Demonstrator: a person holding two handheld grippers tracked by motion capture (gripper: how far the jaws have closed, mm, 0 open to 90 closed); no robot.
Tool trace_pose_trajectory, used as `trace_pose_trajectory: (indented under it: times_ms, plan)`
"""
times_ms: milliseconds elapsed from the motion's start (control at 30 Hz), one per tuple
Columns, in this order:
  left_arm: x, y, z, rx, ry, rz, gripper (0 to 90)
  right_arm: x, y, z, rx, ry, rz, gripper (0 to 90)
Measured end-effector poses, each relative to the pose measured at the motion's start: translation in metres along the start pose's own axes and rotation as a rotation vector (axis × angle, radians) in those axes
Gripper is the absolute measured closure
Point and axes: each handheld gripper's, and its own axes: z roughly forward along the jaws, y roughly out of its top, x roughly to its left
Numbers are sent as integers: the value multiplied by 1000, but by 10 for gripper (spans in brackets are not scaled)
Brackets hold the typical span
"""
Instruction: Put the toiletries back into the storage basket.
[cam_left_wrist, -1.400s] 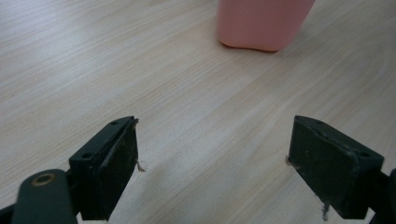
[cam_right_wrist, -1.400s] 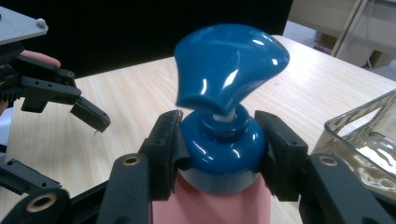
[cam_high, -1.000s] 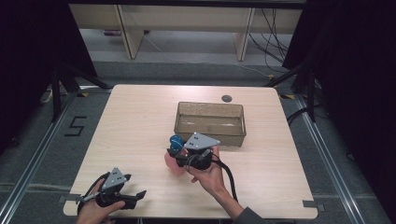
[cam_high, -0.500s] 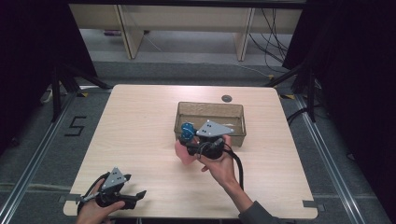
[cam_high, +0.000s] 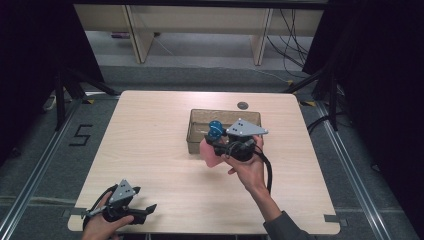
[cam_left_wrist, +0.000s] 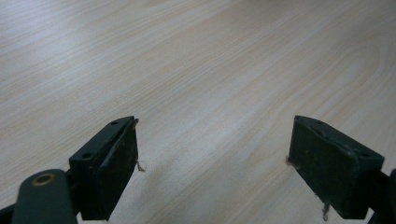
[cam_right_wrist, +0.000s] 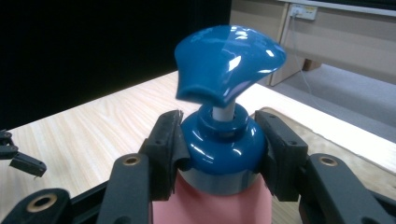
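Right gripper (cam_high: 216, 141) pinches a pink pump bottle (cam_high: 211, 152) at its blue collar (cam_right_wrist: 219, 151), one jaw on each side; the blue pump head (cam_right_wrist: 229, 60) stands above the jaws. In the high view the bottle hangs above the table (cam_high: 150, 145), at the near edge of the clear bin (cam_high: 250, 117). Left gripper (cam_left_wrist: 212, 161) sits low over bare table near the front left corner, jaws spread, nothing between them

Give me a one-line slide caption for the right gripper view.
Right gripper clamped on the blue collar of a pink pump bottle, lifted above the wooden table.
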Motion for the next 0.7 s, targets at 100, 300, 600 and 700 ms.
trace_pose_trajectory:
  times_ms: [100, 300, 600, 700]
  plan:
    - [0, 0, 0, -6, -3, 4, 152, -5, 2, -4, -10, -20, -14, 533]
    - [0, 0, 0, 0, 0, 0, 152, -11, 7, -13, -7, -41, 11, 533]
    - [1, 0, -1, 10, 3, 9, 152, -21, 14, -21, -8, -65, 23, 533]
    - [1, 0, -1, 9, 2, 10, 152, -25, 15, -23, -13, -75, 27, 532]
